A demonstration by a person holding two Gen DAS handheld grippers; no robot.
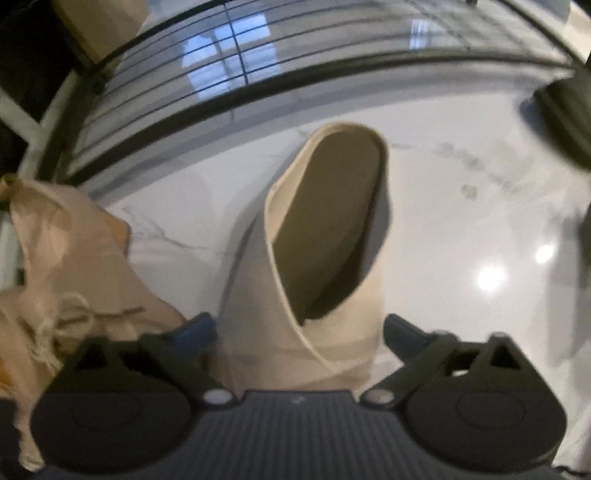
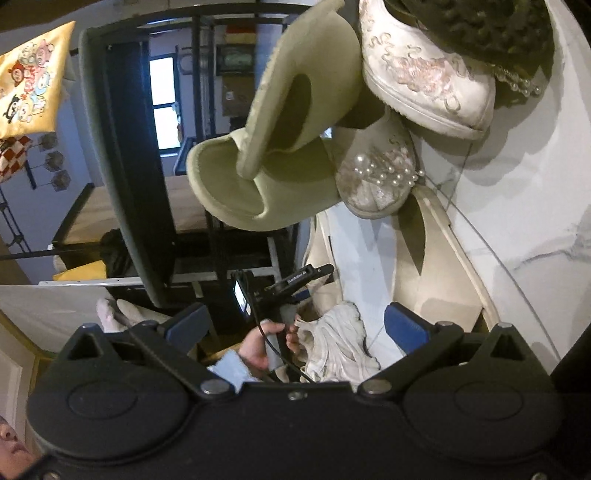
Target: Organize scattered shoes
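A beige open-toe slipper (image 1: 325,236) lies on the white marble floor (image 1: 461,221) in the left wrist view, its strap end between the fingers of my left gripper (image 1: 299,332). The blue pads stand close to its two sides and the slipper shows no squeeze. In the right wrist view my right gripper (image 2: 295,325) is open with nothing between its fingers. Beyond it is a heap of shoes: two pale green slippers (image 2: 280,110), a white embroidered shoe (image 2: 424,81) and a pearl-trimmed shoe (image 2: 376,173). A hand (image 2: 258,347) holds the other gripper there.
A black wire shoe rack (image 1: 221,74) runs across the floor behind the slipper. A beige fabric shoe with frayed laces (image 1: 74,258) lies at the left. A white sneaker (image 2: 332,343) and a dark green fuzzy slipper (image 2: 480,26) lie in the right wrist view.
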